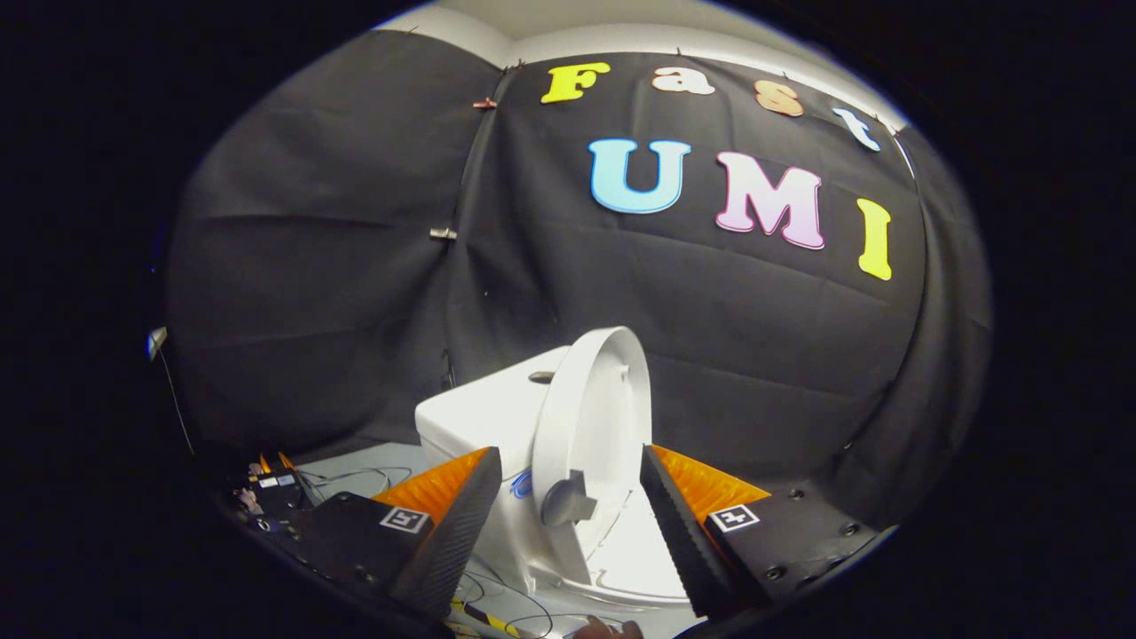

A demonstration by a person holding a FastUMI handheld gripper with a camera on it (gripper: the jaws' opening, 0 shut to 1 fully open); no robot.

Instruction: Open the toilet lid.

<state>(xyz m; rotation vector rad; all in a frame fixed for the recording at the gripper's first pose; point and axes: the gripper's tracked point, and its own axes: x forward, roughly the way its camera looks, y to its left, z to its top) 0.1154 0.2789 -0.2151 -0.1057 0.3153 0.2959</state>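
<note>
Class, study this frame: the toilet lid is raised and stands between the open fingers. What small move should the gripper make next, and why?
Probably draw the gripper straight back. The toilet lid stands upright against the tank, so it looks fully open, and the fingers are spread on either side of it without pressing on it. A gentle retreat should avoid knocking it back down.

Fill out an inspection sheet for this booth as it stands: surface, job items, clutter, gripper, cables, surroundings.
Surface: pale floor under the toilet.
Job's things: toilet lid raised, standing nearly upright against the tank; seat down below it.
Clutter: small electronic devices on the floor beyond the left finger.
Grippers: hand-held gripper open, fingers apart either side of the lid, not pressing on it.
Cables: thin wires on the floor by the toilet base and near the devices.
Surroundings: black cloth wall behind the toilet.
</note>
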